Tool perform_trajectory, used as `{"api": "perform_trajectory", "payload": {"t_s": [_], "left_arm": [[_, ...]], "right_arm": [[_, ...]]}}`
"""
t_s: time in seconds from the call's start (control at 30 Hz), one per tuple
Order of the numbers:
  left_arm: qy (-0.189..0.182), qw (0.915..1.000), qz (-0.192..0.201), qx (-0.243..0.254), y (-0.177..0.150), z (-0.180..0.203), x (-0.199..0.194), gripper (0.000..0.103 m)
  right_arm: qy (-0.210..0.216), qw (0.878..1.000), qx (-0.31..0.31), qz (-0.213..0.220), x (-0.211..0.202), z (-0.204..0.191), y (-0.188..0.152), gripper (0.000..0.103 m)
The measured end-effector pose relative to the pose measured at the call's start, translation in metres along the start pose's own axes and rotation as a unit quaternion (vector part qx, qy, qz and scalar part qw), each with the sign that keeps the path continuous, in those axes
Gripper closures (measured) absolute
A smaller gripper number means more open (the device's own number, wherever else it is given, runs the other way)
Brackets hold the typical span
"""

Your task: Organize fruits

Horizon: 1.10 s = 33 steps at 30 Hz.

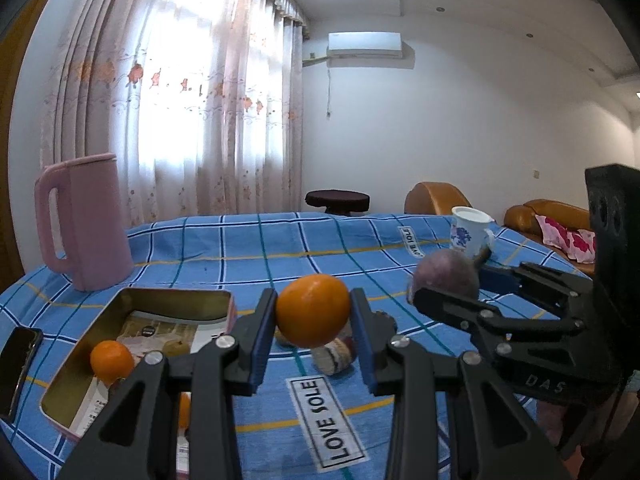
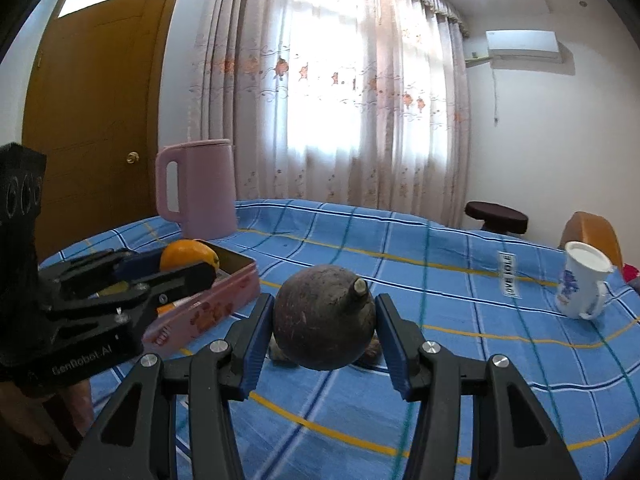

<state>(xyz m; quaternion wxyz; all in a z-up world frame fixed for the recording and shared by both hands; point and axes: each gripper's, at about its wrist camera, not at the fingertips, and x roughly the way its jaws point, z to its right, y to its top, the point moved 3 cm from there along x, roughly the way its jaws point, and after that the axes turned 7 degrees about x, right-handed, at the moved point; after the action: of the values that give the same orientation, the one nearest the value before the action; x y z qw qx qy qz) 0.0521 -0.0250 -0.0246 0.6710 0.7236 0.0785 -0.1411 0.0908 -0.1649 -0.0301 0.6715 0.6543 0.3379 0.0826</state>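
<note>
My left gripper (image 1: 314,312) is shut on an orange (image 1: 313,311) and holds it above the blue checked tablecloth (image 1: 260,248). It also shows in the right wrist view (image 2: 188,266) with the orange (image 2: 188,254) over the tin. My right gripper (image 2: 324,324) is shut on a dark purple round fruit with a stub stem (image 2: 324,316), lifted off the cloth; this fruit shows in the left wrist view (image 1: 446,276). An open pink tin (image 1: 136,344) at the left holds an orange (image 1: 111,361) and a small pale fruit (image 1: 176,347). A striped piece (image 1: 335,354) lies under the left gripper.
A pink jug (image 1: 86,220) stands at the back left of the table. A white mug with a blue pattern (image 1: 470,232) stands at the back right. A black phone (image 1: 18,364) lies at the left edge. Brown sofas and a dark stool stand behind the table.
</note>
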Motion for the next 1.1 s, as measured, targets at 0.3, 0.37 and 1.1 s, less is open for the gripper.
{"api": "perform_trajectory", "payload": {"t_s": [0.3, 0.37, 1.1], "left_arm": [[0.024, 0.9984, -0.023, -0.045, 0.000, -0.062, 0.007, 0.065], [0.038, 0.9973, -0.028, -0.056, 0.000, -0.081, 0.008, 0.065], [0.065, 0.9847, -0.121, -0.108, -0.021, -0.174, 0.043, 0.065]], "right_arm": [[0.043, 0.999, -0.006, -0.029, 0.039, -0.035, 0.017, 0.051], [0.055, 0.998, -0.008, -0.036, 0.050, -0.046, 0.020, 0.051], [0.117, 0.981, -0.066, -0.138, 0.144, -0.143, 0.002, 0.050]]}}
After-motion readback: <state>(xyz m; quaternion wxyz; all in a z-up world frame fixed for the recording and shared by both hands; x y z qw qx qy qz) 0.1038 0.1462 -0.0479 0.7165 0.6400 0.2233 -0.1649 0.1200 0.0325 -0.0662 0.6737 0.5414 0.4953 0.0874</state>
